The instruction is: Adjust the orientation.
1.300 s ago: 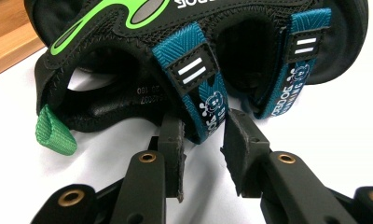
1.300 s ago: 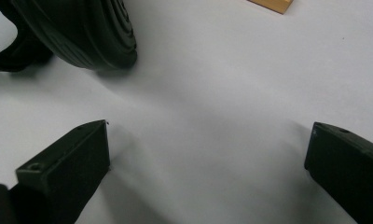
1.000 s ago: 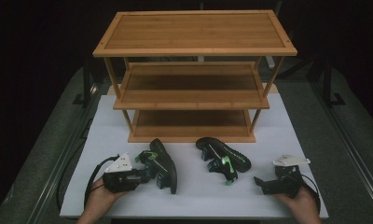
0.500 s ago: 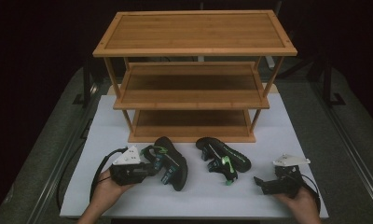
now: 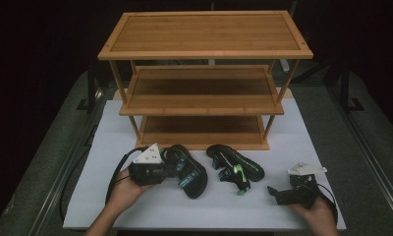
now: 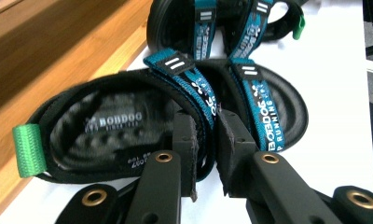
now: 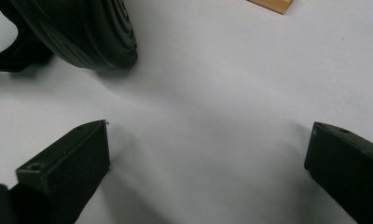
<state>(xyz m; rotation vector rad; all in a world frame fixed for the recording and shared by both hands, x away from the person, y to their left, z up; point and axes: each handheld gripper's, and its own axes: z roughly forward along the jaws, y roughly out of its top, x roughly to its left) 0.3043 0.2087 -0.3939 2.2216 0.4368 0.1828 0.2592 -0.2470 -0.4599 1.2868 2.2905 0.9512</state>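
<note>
From the high view, a three-tier bamboo shelf rack (image 5: 204,78) stands at the back of a white table mat (image 5: 302,137), with two black sandals in front of it: the left gripper (image 5: 167,167) meets the left black sandal with teal straps (image 5: 189,172), while the right gripper (image 5: 275,194) rests well apart from the right black sandal with a green tab (image 5: 236,169). The left gripper view adds the grip itself: the jaws are pinched on a teal printed strap (image 6: 198,93) of the near sandal. The right gripper view shows its jaws spread wide over bare mat, a black sole edge (image 7: 82,32) beyond.
</note>
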